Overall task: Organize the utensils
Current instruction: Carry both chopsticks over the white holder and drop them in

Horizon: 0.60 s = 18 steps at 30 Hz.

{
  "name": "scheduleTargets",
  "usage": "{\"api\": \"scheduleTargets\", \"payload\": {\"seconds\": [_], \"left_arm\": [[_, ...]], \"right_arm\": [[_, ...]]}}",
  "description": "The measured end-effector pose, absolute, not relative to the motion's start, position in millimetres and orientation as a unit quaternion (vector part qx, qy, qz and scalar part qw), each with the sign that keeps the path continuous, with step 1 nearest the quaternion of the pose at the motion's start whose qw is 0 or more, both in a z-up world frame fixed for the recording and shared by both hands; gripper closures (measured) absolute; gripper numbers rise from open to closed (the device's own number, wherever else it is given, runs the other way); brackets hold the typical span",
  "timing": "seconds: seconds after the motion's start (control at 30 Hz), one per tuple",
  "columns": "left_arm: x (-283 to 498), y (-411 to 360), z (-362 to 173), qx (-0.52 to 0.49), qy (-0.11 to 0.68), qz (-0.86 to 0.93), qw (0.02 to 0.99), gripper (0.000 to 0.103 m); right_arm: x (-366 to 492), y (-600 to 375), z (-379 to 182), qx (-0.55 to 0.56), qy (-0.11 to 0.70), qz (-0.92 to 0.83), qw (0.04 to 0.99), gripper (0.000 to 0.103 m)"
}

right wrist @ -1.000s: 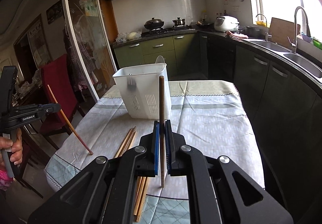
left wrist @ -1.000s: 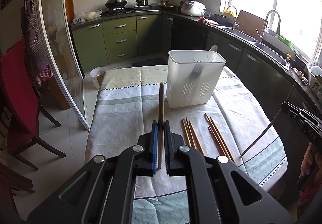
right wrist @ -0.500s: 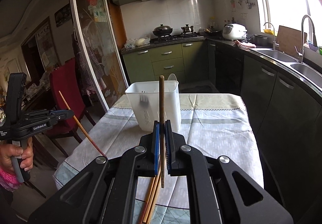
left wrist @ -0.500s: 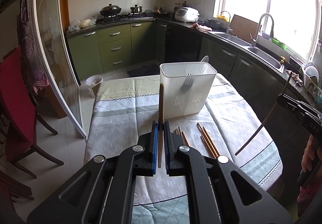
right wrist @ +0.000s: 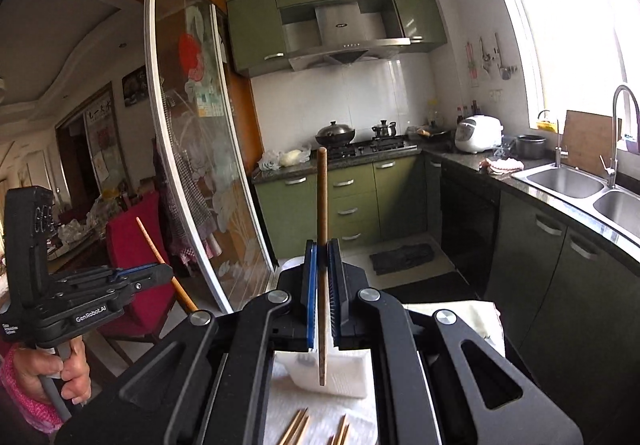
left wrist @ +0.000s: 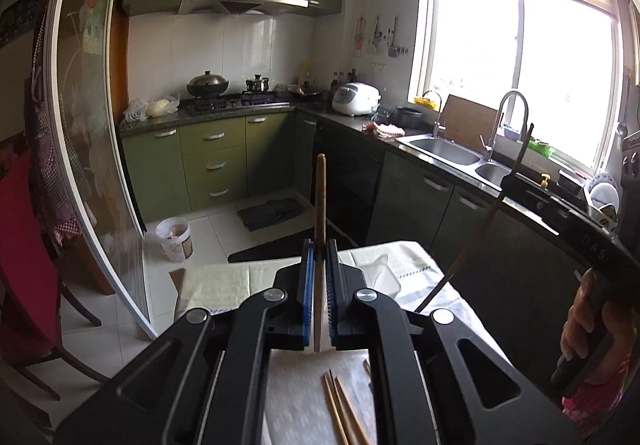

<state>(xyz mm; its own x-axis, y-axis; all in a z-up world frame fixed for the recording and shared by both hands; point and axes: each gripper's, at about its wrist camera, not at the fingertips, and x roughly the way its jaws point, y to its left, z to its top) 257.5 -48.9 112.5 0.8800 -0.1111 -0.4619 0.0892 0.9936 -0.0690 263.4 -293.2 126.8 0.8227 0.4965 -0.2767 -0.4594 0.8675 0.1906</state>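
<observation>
Both grippers had risen since the earlier pictures, so that the cloth-covered table (left wrist: 224,285) dropped to the bottom of each view and the green kitchen cabinets, hood and window filled the rest. Earlier the white plastic utensil holder (right wrist: 340,373) stood in plain sight ahead of the fingers; now it sat low, mostly behind the gripper bodies, with only part of its rim and wall showing in the right wrist view.

On the table, the holder stood toward the far end, and the spare chopsticks (left wrist: 344,417) lay loose on the cloth nearer the cameras, well apart from the holder, their ends poking out beneath the gripper frames.

The left gripper (left wrist: 320,257) was closed tight, its blue-padded jaws pinching a brown chopstick (left wrist: 320,197) that stood close to upright, its top well above the fingers and its lower end hanging just below the pads. From the right wrist view the same gripper showed at the left edge, gripped by a hand (right wrist: 52,377) in a pink sleeve, its chopstick slanting across in front of a red chair (right wrist: 132,245).

The right gripper (right wrist: 322,257) was likewise closed on a chopstick of its own (right wrist: 322,197), held nearly upright, the lower end hanging over the holder. In the left wrist view this gripper appeared at the right edge, held by the other hand (left wrist: 588,321), with its thin dark chopstick slanting down toward the table.
</observation>
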Motion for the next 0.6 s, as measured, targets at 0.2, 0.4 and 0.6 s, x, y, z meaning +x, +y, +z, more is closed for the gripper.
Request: {"api": "scheduleTargets", "payload": {"seconds": [0.2,0.4,0.6], "left_arm": [[304,-60,114,-0.009,0.199,-0.039,0.979,0.097],[350,-68,67,-0.012,0.266,-0.043,0.963,0.097],[366,-65,30,-0.025,0.342,-0.047,0.938,0.097]], "right_arm": [[317,-269,119,0.055,0.155,0.238,0.957,0.097],[360,-254,76,0.047,0.207,0.231,0.95,0.097],[378,-241,36,0.021,0.253,0.233,0.939,0.096]]}}
